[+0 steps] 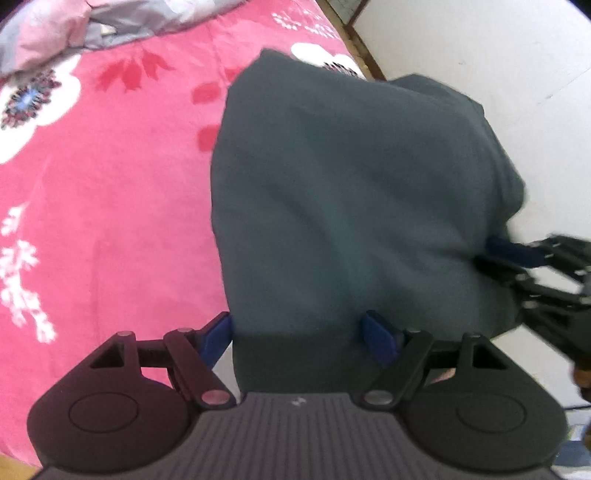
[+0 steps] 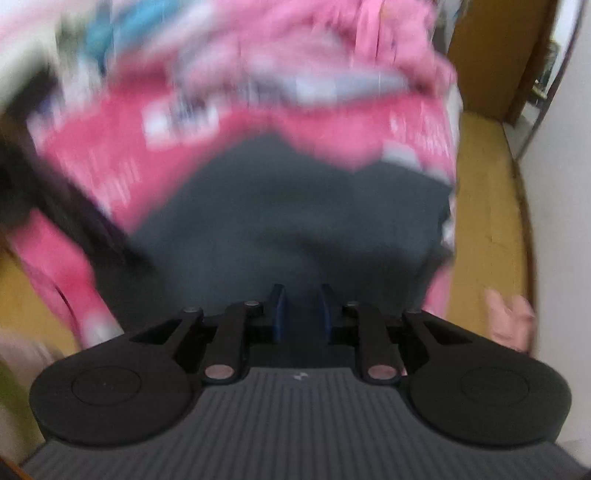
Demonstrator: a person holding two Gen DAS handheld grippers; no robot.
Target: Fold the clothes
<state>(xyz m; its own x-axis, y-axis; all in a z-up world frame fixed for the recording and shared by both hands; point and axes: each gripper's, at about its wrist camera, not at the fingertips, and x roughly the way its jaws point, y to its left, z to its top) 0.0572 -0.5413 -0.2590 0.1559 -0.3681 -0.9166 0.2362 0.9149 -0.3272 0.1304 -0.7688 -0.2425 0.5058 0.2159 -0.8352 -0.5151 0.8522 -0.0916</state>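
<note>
Blue-padded fingers of the left gripper stand wide apart at the bottom of the left wrist view, one pad off the left edge of the dark grey garment and the other over its near hem — the cloth lies between them, but neither pad can be seen pressing on it. Nothing is clamped in that claw.

Folded to a broad slab, the garment lies at the edge of a bed, on a pink floral sheet, with its right side hanging over the bed's edge above a pale floor. A crumpled grey-and-pink quilt sits at the far end of the sheet.

At the garment's right edge the right gripper comes in from the side, its dark linkage blurred, its blue tips against the fabric. From its own camera the two pads stand close together with a narrow gap between them, dark cloth showing in that gap; the picture is heavily smeared — whether the pads have hold of the fabric cannot be told. A brown wooden bed frame runs along the right of that view.
</note>
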